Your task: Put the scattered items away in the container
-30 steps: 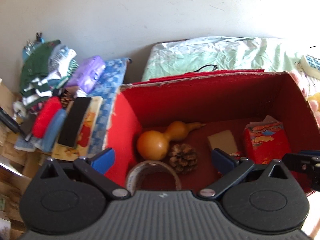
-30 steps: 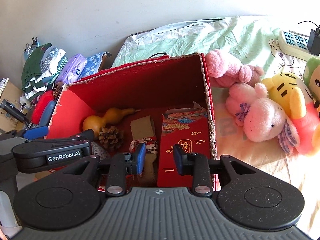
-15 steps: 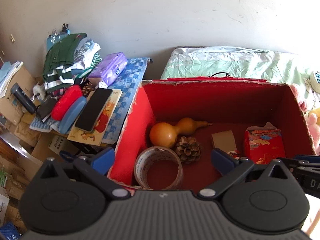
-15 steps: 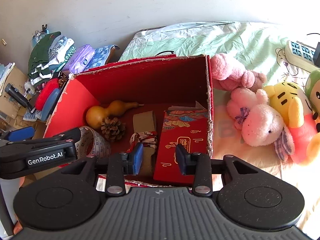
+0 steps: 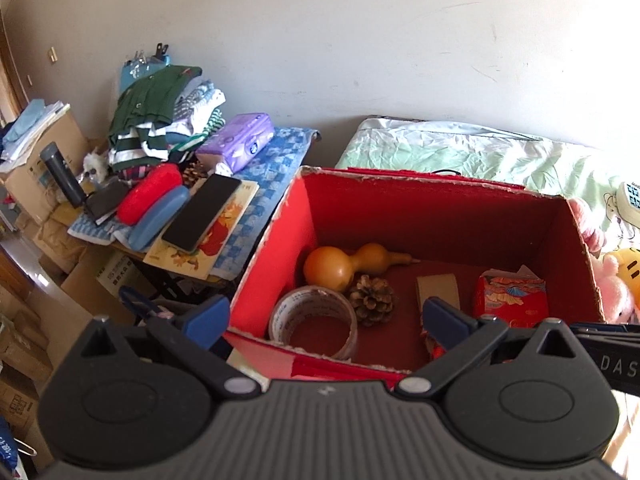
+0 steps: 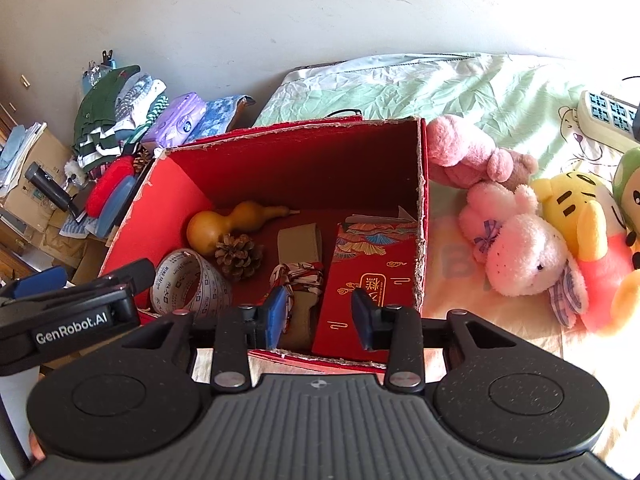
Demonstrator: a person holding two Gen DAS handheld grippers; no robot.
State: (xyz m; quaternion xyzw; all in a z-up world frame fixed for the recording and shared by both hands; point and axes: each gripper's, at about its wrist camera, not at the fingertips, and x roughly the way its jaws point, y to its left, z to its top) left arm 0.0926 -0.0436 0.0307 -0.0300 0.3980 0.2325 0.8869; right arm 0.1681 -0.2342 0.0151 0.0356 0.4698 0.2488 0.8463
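Note:
A red cardboard box stands open on the bed. Inside lie an orange gourd, a pine cone, a roll of clear tape, a tan cardboard piece, a knotted patterned cloth and a red packet. My left gripper hangs open over the box's near left corner, holding nothing. My right gripper is open above the near wall, empty.
A side table at the left carries a phone on a picture book, a red case, a blue case, a purple tissue pack and folded clothes. Plush toys and a power strip lie on the bed at the right.
Both grippers have risen and pulled back from the box, so more of the side table and the box's near wall shows. The right gripper's fingers have spread a little wider.

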